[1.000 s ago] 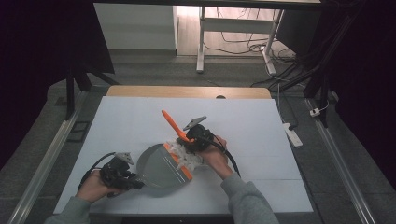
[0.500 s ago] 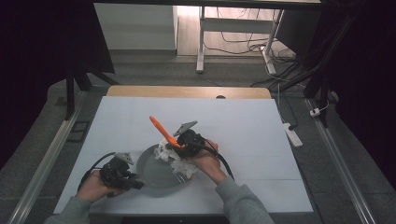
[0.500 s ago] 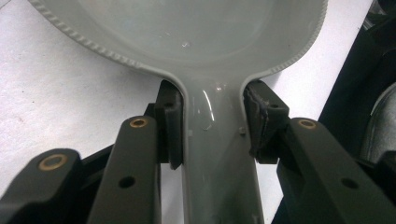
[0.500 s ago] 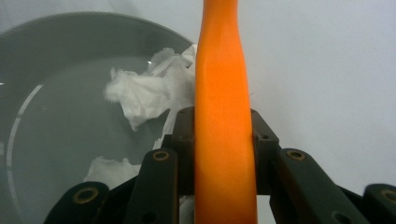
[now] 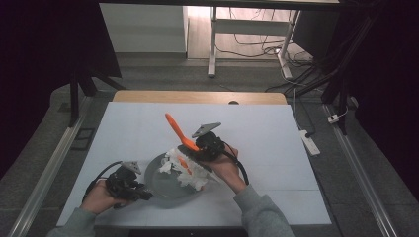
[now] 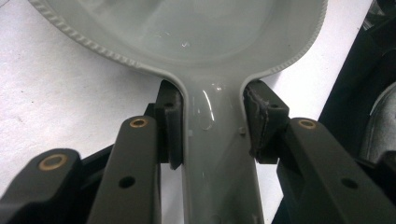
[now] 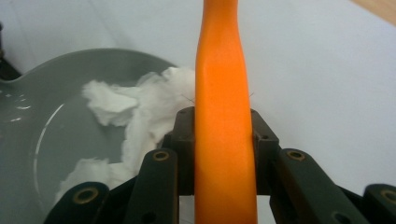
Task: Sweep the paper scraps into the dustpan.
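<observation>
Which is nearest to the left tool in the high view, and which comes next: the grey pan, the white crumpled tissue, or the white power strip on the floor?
1. Grey pan: its handle is clamped in the left tool.
2. White crumpled tissue: lying in the pan's right half.
3. White power strip: on the floor, beyond the table's right edge.

Table: white top (image 5: 276,133) with wooden far edge (image 5: 197,97)
Floor: grey (image 5: 163,74)
Far furniture: white desk legs (image 5: 212,44)
Cables: tangled beyond table (image 5: 257,47)
</observation>
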`<state>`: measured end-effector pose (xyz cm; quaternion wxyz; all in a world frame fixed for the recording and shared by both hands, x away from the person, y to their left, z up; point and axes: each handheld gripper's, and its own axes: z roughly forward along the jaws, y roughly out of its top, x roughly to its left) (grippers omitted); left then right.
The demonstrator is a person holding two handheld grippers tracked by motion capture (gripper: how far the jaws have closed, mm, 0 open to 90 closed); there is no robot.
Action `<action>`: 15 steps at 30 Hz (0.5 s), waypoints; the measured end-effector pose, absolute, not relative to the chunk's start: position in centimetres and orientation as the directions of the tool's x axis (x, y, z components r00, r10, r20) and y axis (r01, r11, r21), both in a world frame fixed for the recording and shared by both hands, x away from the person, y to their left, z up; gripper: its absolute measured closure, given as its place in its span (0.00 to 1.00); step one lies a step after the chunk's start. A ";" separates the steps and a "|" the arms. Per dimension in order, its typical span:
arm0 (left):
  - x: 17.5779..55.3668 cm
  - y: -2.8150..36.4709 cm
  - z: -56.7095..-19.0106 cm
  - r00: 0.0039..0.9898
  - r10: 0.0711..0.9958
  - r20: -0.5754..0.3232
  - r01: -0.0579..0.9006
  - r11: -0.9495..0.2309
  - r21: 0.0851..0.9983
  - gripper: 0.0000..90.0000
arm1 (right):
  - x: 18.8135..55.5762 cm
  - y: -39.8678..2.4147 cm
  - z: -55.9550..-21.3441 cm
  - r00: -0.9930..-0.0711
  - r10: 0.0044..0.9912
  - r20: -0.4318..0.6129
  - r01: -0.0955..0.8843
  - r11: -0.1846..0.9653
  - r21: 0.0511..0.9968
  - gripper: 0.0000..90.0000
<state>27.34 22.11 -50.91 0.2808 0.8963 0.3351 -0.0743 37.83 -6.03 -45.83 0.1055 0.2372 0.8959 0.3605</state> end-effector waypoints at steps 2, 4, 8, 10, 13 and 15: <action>27.3 22.1 -50.9 0.764 0.559 -0.322 0.643 -0.617 0.454 0.68 | 38.2 -6.6 -45.6 -0.854 0.520 -0.020 0.359 0.616 0.701 0.78; 27.3 22.1 -50.9 0.765 0.559 -0.322 0.642 -0.617 0.454 0.68 | 38.5 -7.2 -45.5 -0.843 0.537 -0.024 0.365 0.605 0.707 0.78; 27.3 22.1 -50.9 0.764 0.559 -0.322 0.642 -0.616 0.456 0.68 | 39.2 -8.1 -45.6 -0.822 0.568 -0.040 0.384 0.606 0.697 0.78; 27.3 22.1 -50.9 0.764 0.559 -0.322 0.643 -0.616 0.456 0.68 | 39.4 -8.3 -45.7 -0.812 0.582 -0.041 0.397 0.602 0.693 0.78; 27.3 22.1 -50.9 0.764 0.559 -0.322 0.642 -0.616 0.456 0.68 | 40.0 -8.5 -46.0 -0.806 0.590 -0.047 0.404 0.607 0.684 0.78; 27.3 22.1 -50.9 0.764 0.559 -0.322 0.643 -0.616 0.456 0.68 | 40.4 -8.4 -46.3 -0.805 0.591 -0.045 0.414 0.615 0.670 0.78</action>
